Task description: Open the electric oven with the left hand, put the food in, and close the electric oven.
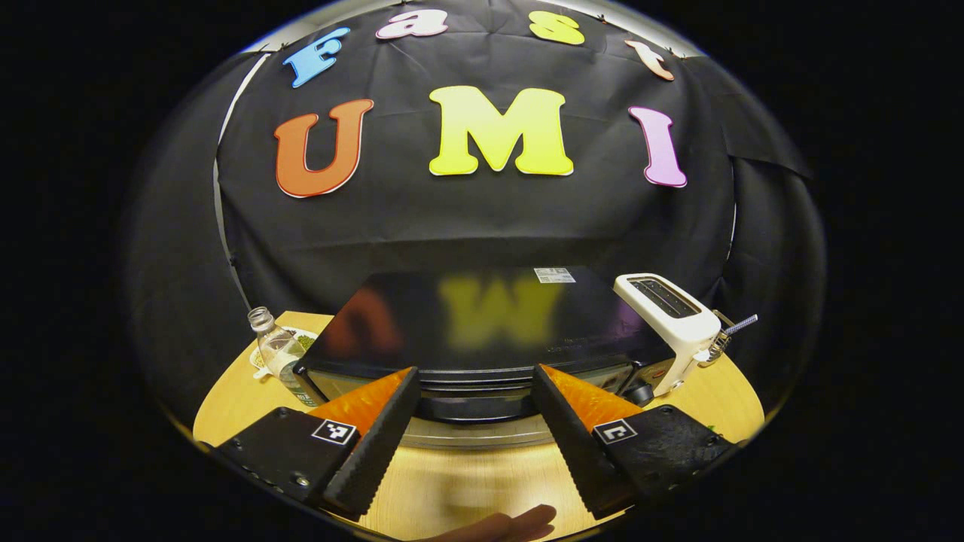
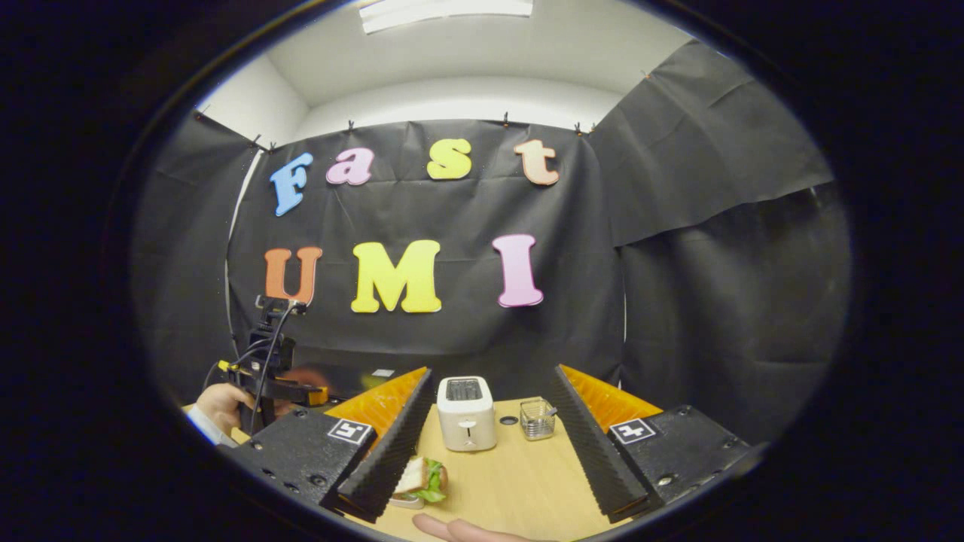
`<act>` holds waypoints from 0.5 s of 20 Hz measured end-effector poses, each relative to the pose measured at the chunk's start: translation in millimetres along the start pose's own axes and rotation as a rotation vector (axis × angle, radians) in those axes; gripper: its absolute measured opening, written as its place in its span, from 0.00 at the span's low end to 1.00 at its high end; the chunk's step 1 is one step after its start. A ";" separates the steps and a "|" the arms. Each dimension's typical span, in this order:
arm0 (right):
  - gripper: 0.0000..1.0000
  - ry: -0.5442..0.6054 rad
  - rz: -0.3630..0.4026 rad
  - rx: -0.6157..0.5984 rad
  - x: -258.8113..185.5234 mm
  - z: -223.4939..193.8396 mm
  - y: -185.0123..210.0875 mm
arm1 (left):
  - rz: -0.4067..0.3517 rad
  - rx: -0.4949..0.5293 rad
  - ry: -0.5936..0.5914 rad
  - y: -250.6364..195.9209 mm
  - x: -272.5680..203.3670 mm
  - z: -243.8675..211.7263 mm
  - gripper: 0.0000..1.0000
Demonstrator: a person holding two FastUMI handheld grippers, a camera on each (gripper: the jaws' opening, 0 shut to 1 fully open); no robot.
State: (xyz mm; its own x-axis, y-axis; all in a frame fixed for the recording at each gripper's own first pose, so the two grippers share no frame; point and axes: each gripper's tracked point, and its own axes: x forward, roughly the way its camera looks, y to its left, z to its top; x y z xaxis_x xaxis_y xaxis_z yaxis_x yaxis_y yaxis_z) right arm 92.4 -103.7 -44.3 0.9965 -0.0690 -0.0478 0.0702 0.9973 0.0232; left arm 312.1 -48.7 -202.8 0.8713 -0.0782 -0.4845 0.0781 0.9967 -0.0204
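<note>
The black electric oven (image 1: 482,320) stands close in front of my left gripper (image 1: 474,370), its glossy top level with the fingertips and its door shut. My left gripper is open, its fingers spread to either side of the oven's front top edge and holding nothing. In the right gripper view a sandwich (image 2: 425,478) with lettuce lies on a small plate on the wooden table (image 2: 512,474), just beside the left finger. My right gripper (image 2: 492,373) is open and empty above the table. Far left in that view a hand (image 2: 218,406) holds the left gripper (image 2: 275,380) beside the oven (image 2: 358,376).
A white toaster (image 1: 666,316) (image 2: 467,414) stands right of the oven, with a small wire basket (image 2: 537,419) beside it. A clear bottle (image 1: 275,350) and a plate (image 1: 305,340) sit left of the oven. A fingertip (image 1: 504,523) shows at the bottom edge.
</note>
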 end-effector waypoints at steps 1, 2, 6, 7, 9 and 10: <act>0.99 0.004 0.000 0.000 0.5 -0.2 -0.2 | 0.001 0.002 -0.006 0.0 -2.1 0.3 0.99; 0.99 0.007 0.001 0.000 0.2 -1.4 -0.5 | 0.001 0.007 -0.008 -0.5 -4.3 -1.5 0.99; 0.99 0.014 0.006 -0.006 -1.0 -2.9 1.1 | -0.005 0.003 -0.028 -1.1 -18.6 -10.7 0.99; 0.99 0.013 0.005 -0.008 -1.2 -0.8 1.7 | -0.006 0.002 -0.031 -1.3 -23.4 -14.4 0.99; 0.99 0.014 0.002 -0.012 -2.9 -1.7 1.4 | -0.007 -0.001 -0.034 -1.9 -32.9 -21.6 0.99; 0.99 0.018 0.001 -0.013 -3.6 -2.4 2.2 | -0.004 -0.004 -0.034 -2.4 -38.2 -27.1 0.99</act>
State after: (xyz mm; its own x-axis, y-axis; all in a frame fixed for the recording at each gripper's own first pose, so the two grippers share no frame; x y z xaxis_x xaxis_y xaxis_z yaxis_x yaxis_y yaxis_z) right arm 88.9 -101.2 -46.5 0.9955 -0.0681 -0.0656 0.0689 0.9976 0.0098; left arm 265.5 -47.7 -208.0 0.8868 -0.0825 -0.4546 0.0797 0.9965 -0.0255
